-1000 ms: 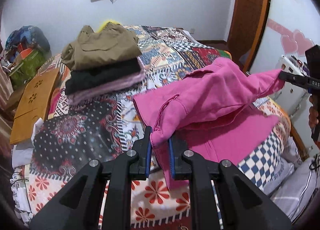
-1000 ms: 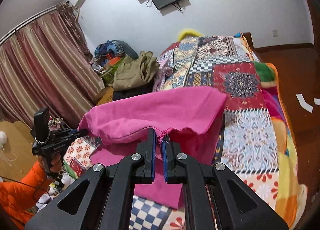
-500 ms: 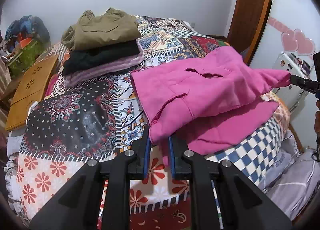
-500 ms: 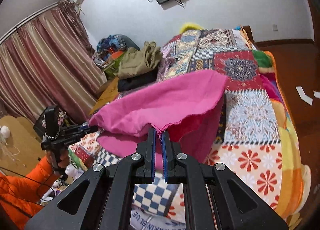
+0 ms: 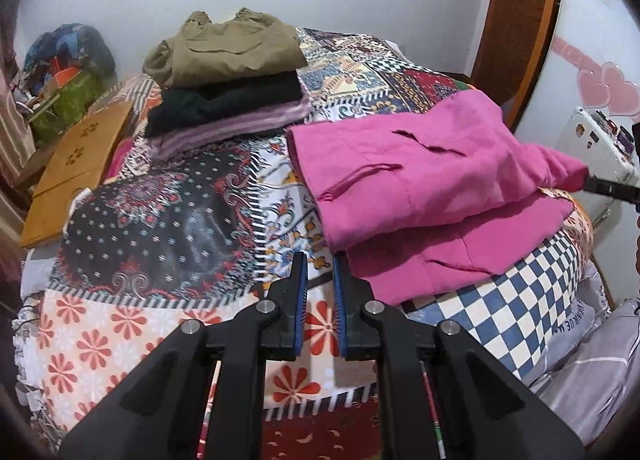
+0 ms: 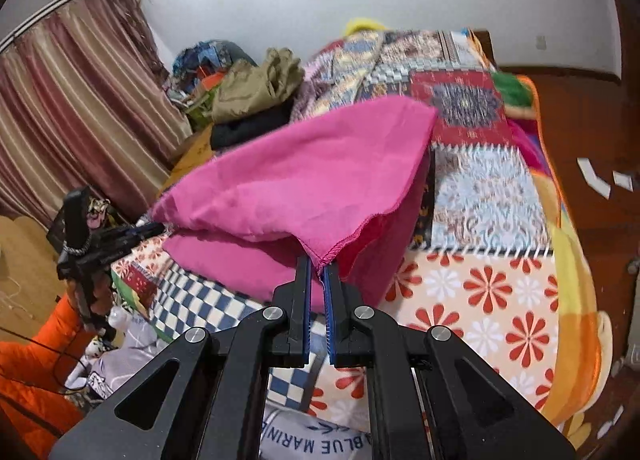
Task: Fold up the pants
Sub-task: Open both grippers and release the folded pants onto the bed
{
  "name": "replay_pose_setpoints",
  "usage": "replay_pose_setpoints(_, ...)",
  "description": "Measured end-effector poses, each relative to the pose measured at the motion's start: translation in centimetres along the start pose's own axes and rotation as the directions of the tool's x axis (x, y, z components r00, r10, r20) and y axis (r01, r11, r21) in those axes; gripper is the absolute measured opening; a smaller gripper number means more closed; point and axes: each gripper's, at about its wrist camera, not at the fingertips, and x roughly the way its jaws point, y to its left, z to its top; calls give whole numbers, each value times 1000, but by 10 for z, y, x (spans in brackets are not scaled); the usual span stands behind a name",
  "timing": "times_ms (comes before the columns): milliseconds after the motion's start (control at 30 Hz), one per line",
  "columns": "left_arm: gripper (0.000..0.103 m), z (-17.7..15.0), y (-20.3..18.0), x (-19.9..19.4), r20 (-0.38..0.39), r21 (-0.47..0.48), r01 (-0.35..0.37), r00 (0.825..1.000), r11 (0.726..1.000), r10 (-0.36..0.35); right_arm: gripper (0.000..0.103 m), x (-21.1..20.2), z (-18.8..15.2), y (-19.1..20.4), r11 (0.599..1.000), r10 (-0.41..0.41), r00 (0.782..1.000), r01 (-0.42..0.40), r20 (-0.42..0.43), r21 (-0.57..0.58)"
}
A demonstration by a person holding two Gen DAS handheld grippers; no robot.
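The pink pants [image 5: 432, 184] lie folded over on the patterned quilt [image 5: 168, 228], top layer above bottom layer. My left gripper [image 5: 319, 260] sits just off their near left corner, jaws slightly apart with nothing between them. My right gripper [image 6: 318, 266] is shut on a hemmed corner of the pink pants [image 6: 304, 180] and holds that corner lifted. In the left wrist view the right gripper's tip [image 5: 608, 188] shows at the pants' far right corner. In the right wrist view the left gripper [image 6: 158, 227] shows at the pants' left end.
A stack of folded clothes [image 5: 228, 76], olive on black on striped purple, sits at the back of the bed. A wooden board [image 5: 76, 172] lies along the bed's left side. A door frame [image 5: 520, 20] and a white appliance [image 5: 596, 156] stand on the right.
The pants' top layer was lowered onto the bottom layer. My left gripper let go of its corner and pulled back. My right gripper still holds its corner.
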Motion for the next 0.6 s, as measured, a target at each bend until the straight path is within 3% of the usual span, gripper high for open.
replay_pose_setpoints(133, 12, 17, 5, -12, 26, -2, -40, 999, 999, 40, 6, -2, 4, -10, 999, -37, 999, 38, -32, 28)
replay_pose_setpoints(267, 15, 44, 4, -27, 72, 4, -68, 995, 998, 68, 7, -15, 20, 4, 996, -85, 996, 84, -9, -43)
replay_pose_setpoints(300, 22, 49, 3, -30, 87, 4, -64, 994, 998, 64, 10, -17, 27, 11, 994, -86, 996, 87, 7, -71)
replay_pose_setpoints(333, 35, 55, 0, -33, 105, 3, -62, 993, 998, 61, 13, -18, 35, 18, 991, -87, 996, 88, 23, -100)
replay_pose_setpoints(400, 54, 67, -8, -36, 141, 8, -64, 988, 998, 62, 27, -14, 49, 34, 985, -75, 996, 82, 53, -151)
replay_pose_setpoints(467, 57, 74, -22, -32, 162, 26, -46, 986, 999, 42, 31, -5, 63, 50, 980, -42, 996, 56, 75, -192)
replay_pose_setpoints(600, 57, 75, -46, -2, 102, 76, -20, 995, 997, 13, 31, 35, 81, 81, 961, 6, 998, 13, 65, -278)
